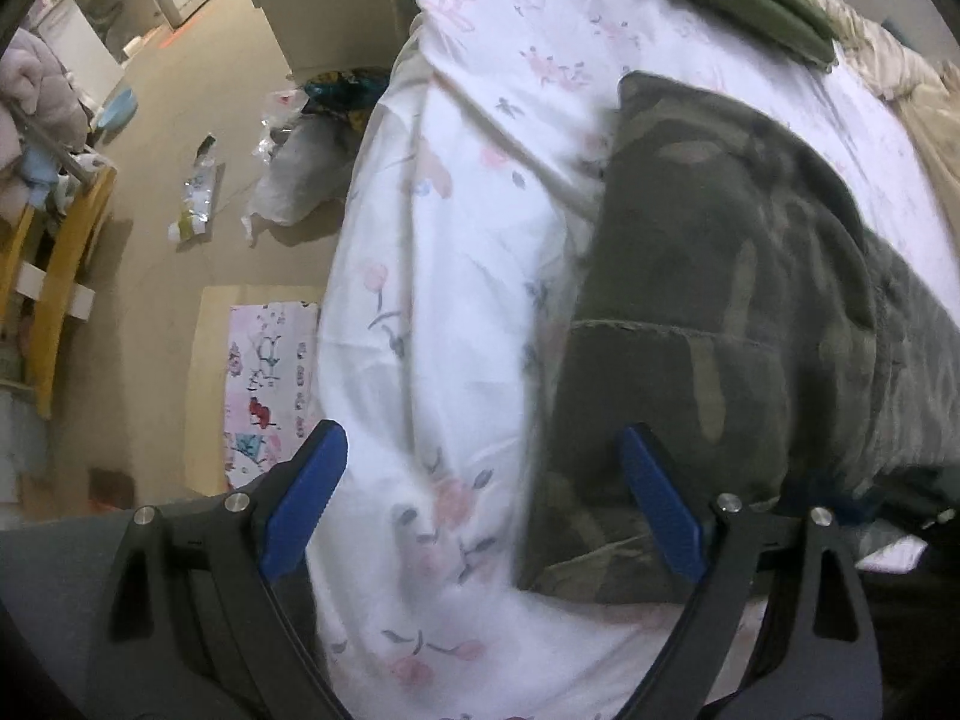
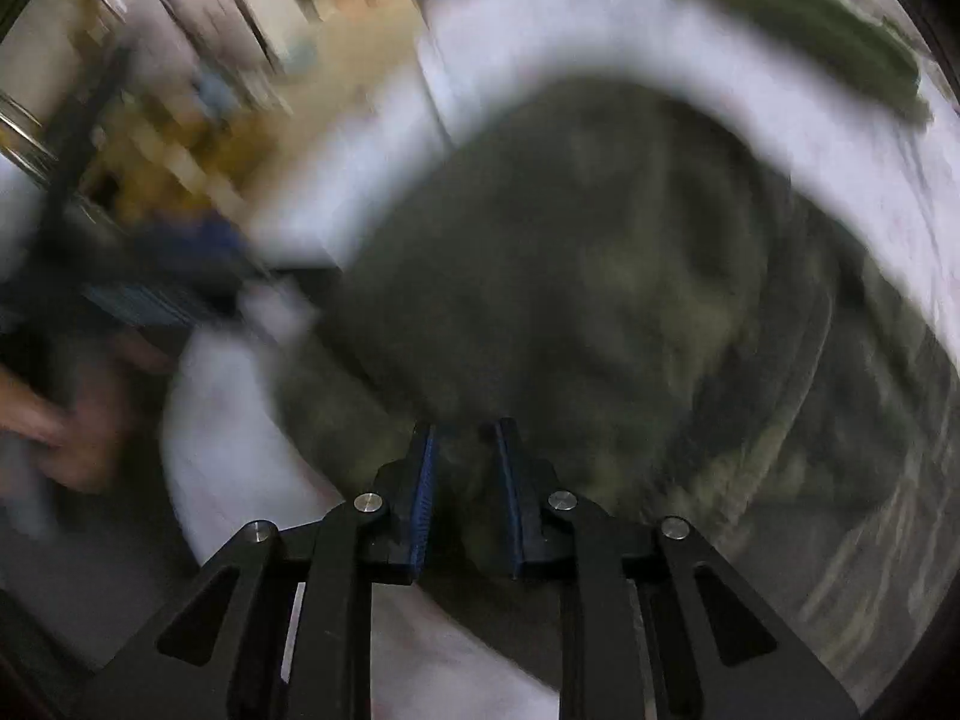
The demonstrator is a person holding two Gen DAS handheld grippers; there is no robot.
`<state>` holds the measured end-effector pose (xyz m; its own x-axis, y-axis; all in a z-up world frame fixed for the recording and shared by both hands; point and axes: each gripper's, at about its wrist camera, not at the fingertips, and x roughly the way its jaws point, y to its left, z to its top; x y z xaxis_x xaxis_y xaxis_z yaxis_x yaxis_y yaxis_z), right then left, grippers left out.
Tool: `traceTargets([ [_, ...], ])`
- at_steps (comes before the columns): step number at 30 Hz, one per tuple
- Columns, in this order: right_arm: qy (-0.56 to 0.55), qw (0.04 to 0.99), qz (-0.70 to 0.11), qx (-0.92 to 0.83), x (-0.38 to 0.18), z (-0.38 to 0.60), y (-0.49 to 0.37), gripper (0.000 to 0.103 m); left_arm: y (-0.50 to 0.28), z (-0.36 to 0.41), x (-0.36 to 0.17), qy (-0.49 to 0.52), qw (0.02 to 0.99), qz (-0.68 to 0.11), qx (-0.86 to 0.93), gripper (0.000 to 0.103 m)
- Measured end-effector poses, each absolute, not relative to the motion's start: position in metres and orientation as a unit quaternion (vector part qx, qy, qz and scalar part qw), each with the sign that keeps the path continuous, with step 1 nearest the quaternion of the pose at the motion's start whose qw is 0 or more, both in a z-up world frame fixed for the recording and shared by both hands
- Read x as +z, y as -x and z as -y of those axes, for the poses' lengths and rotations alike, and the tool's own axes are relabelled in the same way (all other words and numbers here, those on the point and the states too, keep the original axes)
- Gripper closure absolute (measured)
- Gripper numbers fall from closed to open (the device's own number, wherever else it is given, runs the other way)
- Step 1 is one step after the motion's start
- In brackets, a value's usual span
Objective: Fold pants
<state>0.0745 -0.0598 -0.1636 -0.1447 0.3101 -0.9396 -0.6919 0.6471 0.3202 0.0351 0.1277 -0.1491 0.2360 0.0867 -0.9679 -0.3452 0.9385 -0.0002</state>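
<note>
Dark green camouflage pants (image 1: pixel 720 276) lie partly folded on a white floral bedsheet (image 1: pixel 456 228). My left gripper (image 1: pixel 480 498) is open over the sheet at the pants' near left edge, its right blue finger (image 1: pixel 660 510) over the fabric, holding nothing. In the blurred right wrist view, my right gripper (image 2: pixel 465 492) is shut on a bunch of the camouflage pants (image 2: pixel 588 276), with fabric pinched between the blue pads (image 2: pixel 423 498).
Folded green garments (image 1: pixel 756 0) lie at the bed's far end. Left of the bed are the floor with litter (image 1: pixel 198 192), a patterned mat (image 1: pixel 270 384) and a yellow wooden frame (image 1: pixel 54 276). A hand (image 2: pixel 72 420) shows at the left of the right wrist view.
</note>
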Motion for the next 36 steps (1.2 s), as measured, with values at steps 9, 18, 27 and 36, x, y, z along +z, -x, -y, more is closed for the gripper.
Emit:
traceTargets([
  [9, 0.001, 0.713, -0.576, 0.401, -0.104, 0.094, -0.097, 0.08, -0.041, -0.112, -0.139, 0.111, 0.8, -0.58, 0.109, 0.013],
  [18, -0.001, 0.744, -0.594, 0.306, -0.136, 0.097, -0.108, 0.094, -0.046, -0.089, -0.138, 0.07, 0.805, -0.582, 0.095, 0.013],
  [27, -0.326, 0.731, -0.559, 0.215, -0.132, 0.209, -0.062, 0.025, -0.085, -0.032, -0.113, 0.047, 0.843, -0.534, 0.035, 0.013],
  [36, -0.517, 0.658, -0.54, 0.087, -0.22, 0.266, 0.001, 0.034, -0.123, 0.019, -0.163, 0.049, 0.822, -0.567, -0.004, 0.01],
])
